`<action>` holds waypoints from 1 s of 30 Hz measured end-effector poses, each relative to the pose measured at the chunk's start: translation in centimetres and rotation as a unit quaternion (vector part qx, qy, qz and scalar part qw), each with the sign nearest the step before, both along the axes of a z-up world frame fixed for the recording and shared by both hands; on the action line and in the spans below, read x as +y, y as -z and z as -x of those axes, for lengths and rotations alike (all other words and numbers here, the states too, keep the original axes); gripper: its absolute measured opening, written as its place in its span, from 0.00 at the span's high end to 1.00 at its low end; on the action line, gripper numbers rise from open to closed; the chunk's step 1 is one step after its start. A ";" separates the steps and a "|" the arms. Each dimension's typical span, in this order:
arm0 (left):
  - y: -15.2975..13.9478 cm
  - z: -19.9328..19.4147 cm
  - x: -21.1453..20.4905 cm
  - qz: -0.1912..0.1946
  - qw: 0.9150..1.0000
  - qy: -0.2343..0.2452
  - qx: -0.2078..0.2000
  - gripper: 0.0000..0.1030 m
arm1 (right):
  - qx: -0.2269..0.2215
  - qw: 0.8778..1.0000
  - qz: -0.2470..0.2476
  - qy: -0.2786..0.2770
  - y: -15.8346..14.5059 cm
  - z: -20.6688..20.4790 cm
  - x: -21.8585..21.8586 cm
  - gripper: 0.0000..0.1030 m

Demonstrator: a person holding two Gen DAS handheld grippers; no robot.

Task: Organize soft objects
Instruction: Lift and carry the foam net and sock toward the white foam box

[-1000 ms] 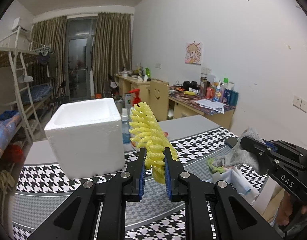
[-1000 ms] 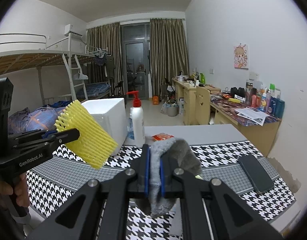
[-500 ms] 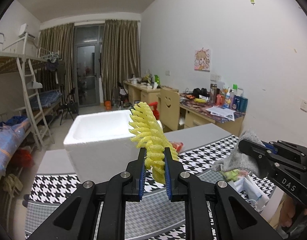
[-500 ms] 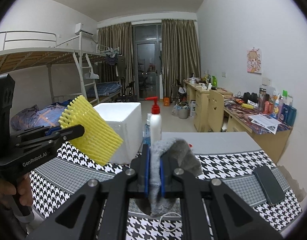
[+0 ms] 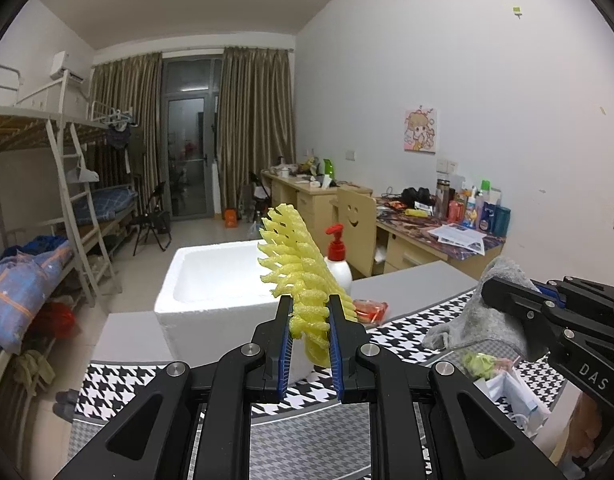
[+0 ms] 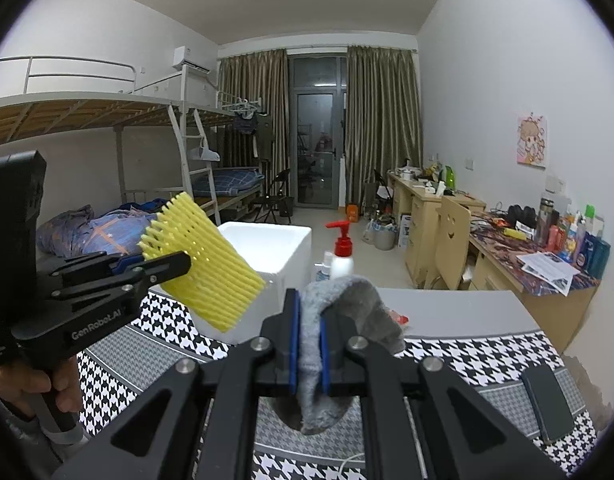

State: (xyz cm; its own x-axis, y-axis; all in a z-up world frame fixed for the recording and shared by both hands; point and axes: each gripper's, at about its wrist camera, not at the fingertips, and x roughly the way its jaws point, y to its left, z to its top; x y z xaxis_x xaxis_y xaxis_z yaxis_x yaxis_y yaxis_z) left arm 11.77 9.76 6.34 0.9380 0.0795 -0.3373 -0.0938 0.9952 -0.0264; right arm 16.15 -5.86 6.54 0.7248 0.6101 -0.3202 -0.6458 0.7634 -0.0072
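Gripping ribbed yellow foam netting (image 5: 303,276), fuzzy grey cloth (image 6: 327,320)

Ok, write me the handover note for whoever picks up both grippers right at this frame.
Left gripper: shut on the yellow foam net, held in the air in front of the white foam box.
Right gripper: shut on the grey cloth, also lifted off the checked table mat.
Box: open, on the table; what shows of its inside is bare.
Done: both soft things picked up.
Left: drop the net and cloth into the box, most likely; something green by the white bag may need sorting too.
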 end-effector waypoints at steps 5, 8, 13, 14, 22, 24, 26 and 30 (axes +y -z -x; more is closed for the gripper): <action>-0.7 0.0 0.5 -0.006 1.000 -0.010 -0.008 0.83 | -0.005 1.000 0.006 -0.006 -0.8 -0.4 0.8 0.89; -1.1 -0.2 0.6 -0.012 1.000 -0.014 -0.012 0.83 | -0.009 1.000 0.006 -0.009 -1.3 -0.6 1.3 0.89; -1.4 -0.3 1.6 -0.009 1.000 -0.017 -0.014 0.83 | -0.006 1.000 0.005 -0.014 -1.9 -1.1 2.2 0.89; -1.5 -0.4 1.7 -0.009 1.000 -0.017 -0.014 0.83 | -0.007 1.000 0.005 -0.014 -2.0 -1.1 2.3 0.89; -2.4 -1.2 2.8 -0.010 0.999 -0.025 -0.017 0.83 | -0.010 1.000 0.002 -0.021 -3.0 -1.5 3.6 0.89; -2.5 -1.4 3.1 -0.010 0.999 -0.027 -0.018 0.83 | -0.013 1.000 0.004 -0.023 -3.1 -1.6 3.9 0.89; -2.6 -1.7 3.4 -0.012 0.999 -0.033 -0.018 0.83 | -0.014 1.000 0.005 -0.025 -3.3 -1.7 4.3 0.89; -2.8 -2.4 4.1 -0.010 0.999 -0.041 -0.016 0.83 | -0.011 1.000 0.008 -0.023 -3.6 -2.1 5.2 0.89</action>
State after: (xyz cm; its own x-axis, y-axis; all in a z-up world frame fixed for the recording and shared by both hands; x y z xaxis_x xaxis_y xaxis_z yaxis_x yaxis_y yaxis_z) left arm 14.16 13.89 9.12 0.9383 0.1638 -0.3047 -0.1753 0.9844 -0.0109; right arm 18.29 -0.68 10.11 0.7029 0.6379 -0.3145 -0.6799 0.7325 -0.0337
